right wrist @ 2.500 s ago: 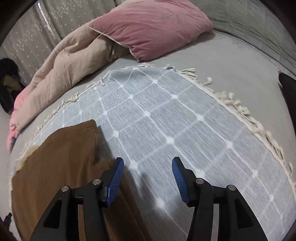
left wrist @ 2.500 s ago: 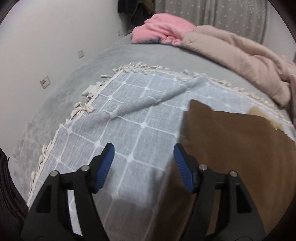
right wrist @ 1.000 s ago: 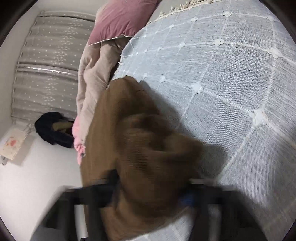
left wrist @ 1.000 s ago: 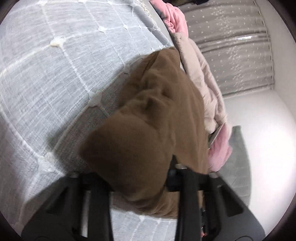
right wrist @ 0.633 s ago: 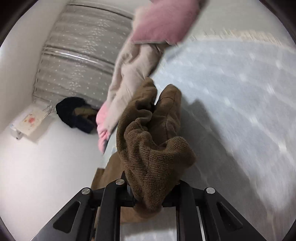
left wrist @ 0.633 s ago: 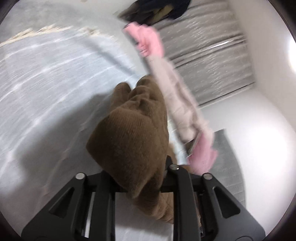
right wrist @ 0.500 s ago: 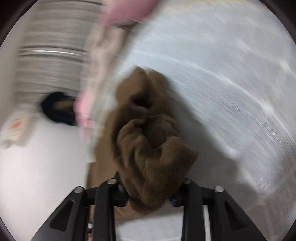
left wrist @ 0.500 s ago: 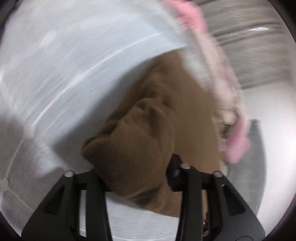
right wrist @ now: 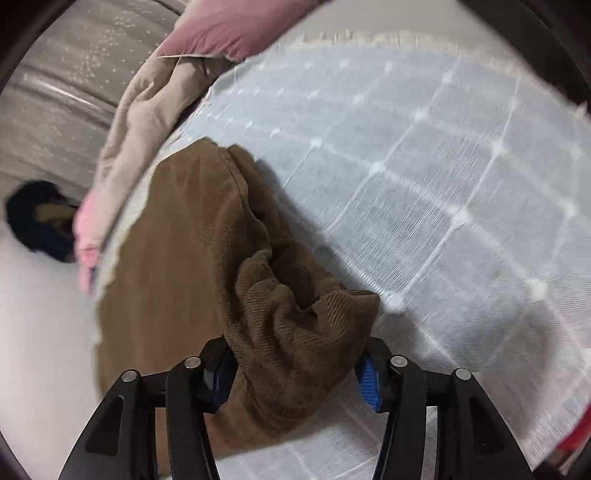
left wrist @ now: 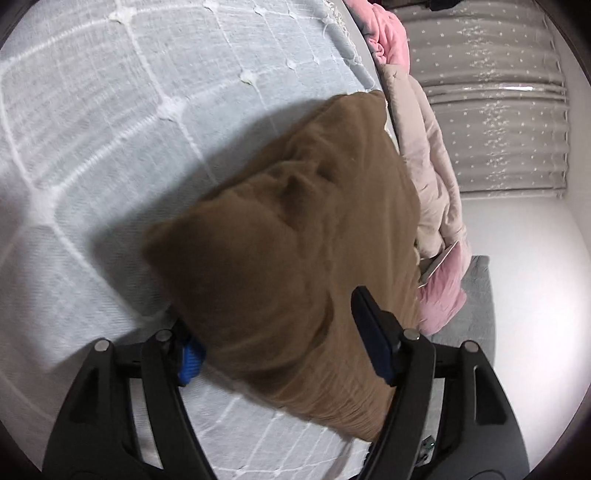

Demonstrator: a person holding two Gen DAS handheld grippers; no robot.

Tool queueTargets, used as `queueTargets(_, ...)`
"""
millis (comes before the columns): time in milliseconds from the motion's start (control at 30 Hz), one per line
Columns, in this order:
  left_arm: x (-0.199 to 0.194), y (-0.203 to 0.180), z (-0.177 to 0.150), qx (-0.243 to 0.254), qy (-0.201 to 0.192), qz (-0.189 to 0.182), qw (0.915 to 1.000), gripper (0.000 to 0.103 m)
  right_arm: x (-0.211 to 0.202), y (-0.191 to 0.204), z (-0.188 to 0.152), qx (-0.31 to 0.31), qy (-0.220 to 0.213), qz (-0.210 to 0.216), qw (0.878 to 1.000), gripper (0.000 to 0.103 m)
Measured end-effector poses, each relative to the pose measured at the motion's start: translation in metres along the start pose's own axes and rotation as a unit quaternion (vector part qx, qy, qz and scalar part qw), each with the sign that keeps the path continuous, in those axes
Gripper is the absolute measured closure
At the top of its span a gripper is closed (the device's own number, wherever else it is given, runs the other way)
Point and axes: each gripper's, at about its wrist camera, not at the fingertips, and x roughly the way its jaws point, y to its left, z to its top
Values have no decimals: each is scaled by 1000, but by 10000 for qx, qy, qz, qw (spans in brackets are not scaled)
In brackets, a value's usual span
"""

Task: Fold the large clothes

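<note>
In the left wrist view, the left gripper [left wrist: 280,343] has its jaws opening, and a bunched corner of the brown garment [left wrist: 295,236] sits between them. The right pad with its blue face stands clear of the cloth, with a visible gap. The left pad is mostly hidden under the fabric, so I cannot tell if it touches. The garment lies on the pale grey-blue blanket [left wrist: 110,110] with a white grid pattern, and it reaches away toward the beige quilt [left wrist: 428,155] at the edge of the bed. A pink cloth [left wrist: 443,291] lies just beside the far end of the garment, and a grey dotted curtain [left wrist: 498,110] hangs behind.

In the right wrist view, the right gripper [right wrist: 295,373] also has its jaws opening, to a middle width. A thick crumpled fold of the brown garment [right wrist: 192,266] is between them and fills almost the whole gap. The cloth covers both pads partly, so I cannot tell if they press on it. The rest of the garment spreads flat to the left on the blanket [right wrist: 443,166]. The beige quilt [right wrist: 140,122] and a dusky pink pillow [right wrist: 236,26] lie beyond it. A dark bundle [right wrist: 37,218] is on the white floor at the left.
</note>
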Motion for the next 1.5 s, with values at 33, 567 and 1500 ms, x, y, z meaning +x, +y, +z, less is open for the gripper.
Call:
queueTargets(33,2,1,1,-105,-66,-70,9999,31,-2,3,-2,-6,-118,-131,9998,45)
queueTargets(567,-2,3,-5,-334,-324,-70,9989,31,-16,36,-5,-494,-1012,-827,9902,41)
queueTargets(1500,3,-2,-19,-340,-1000,279,9940,62,5,146,-71,-2587,-276,1035,9600,35)
